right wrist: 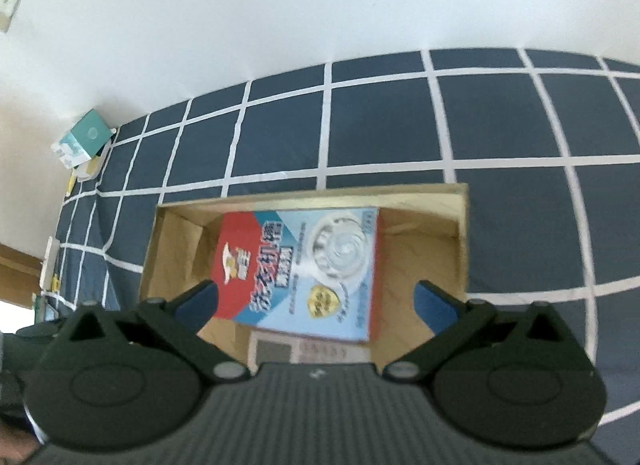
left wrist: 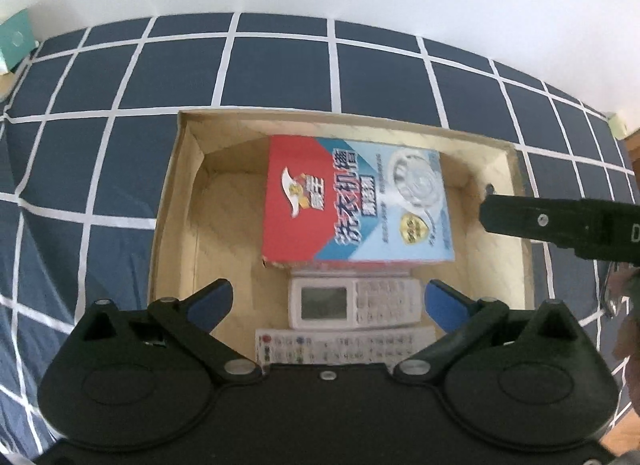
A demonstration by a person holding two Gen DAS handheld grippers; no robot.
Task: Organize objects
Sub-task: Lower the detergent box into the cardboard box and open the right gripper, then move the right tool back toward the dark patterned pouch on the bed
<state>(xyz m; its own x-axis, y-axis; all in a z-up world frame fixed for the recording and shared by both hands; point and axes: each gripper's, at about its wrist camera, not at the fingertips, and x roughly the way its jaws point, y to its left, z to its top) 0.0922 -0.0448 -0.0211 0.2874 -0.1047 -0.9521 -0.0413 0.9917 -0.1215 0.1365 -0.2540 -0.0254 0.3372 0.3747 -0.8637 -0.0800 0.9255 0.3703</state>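
Both the left gripper (left wrist: pixel 326 297) and right gripper (right wrist: pixel 316 299) hang wide open and empty above the cardboard box (left wrist: pixel 176 201), where the detergent packet (left wrist: pixel 356 201) and two remotes (left wrist: pixel 354 303) lie neatly together, seemingly already organized.

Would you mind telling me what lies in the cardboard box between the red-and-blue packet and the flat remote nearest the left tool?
In the left wrist view, a white remote with a screen lies between the packet and the flat remote.

The right gripper (right wrist: pixel 314 303) hangs wide open above a carton (right wrist: pixel 298 269) lying in a cardboard box (right wrist: pixel 460 233) on checked bedding (right wrist: pixel 380 121).
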